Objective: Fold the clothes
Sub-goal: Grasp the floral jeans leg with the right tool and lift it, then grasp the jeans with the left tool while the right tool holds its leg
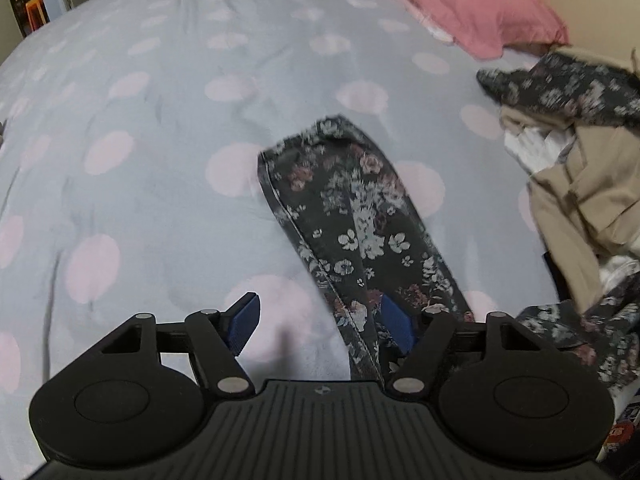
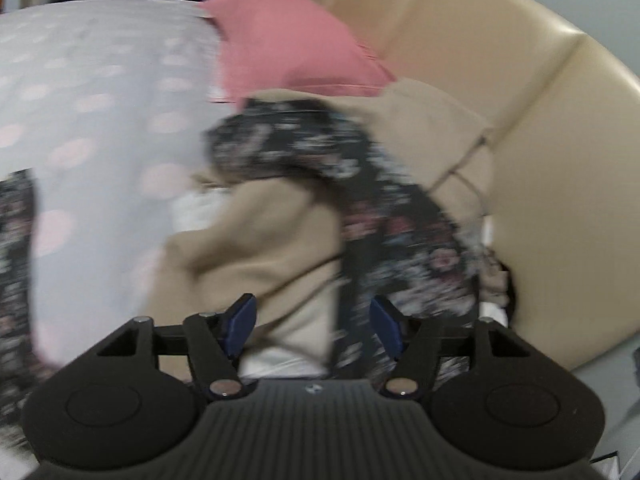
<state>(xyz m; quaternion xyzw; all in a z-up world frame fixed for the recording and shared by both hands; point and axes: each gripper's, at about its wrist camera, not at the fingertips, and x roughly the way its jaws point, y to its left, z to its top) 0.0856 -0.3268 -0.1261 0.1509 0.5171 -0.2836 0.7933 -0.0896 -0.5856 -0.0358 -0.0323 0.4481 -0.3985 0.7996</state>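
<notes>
Lying floral trousers (image 1: 352, 216) on bedspread (image 1: 160, 120)

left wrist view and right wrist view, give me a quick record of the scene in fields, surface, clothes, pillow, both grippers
surface: grey bedspread with pale pink dots
floral garment: dark floral trouser leg lying on the bedspread, running between the left gripper's fingers
pile: beige garment with more dark floral cloth draped over it
pillow: pink pillow at the far end
left gripper: open
right gripper: open, above the pile; view blurred
</notes>
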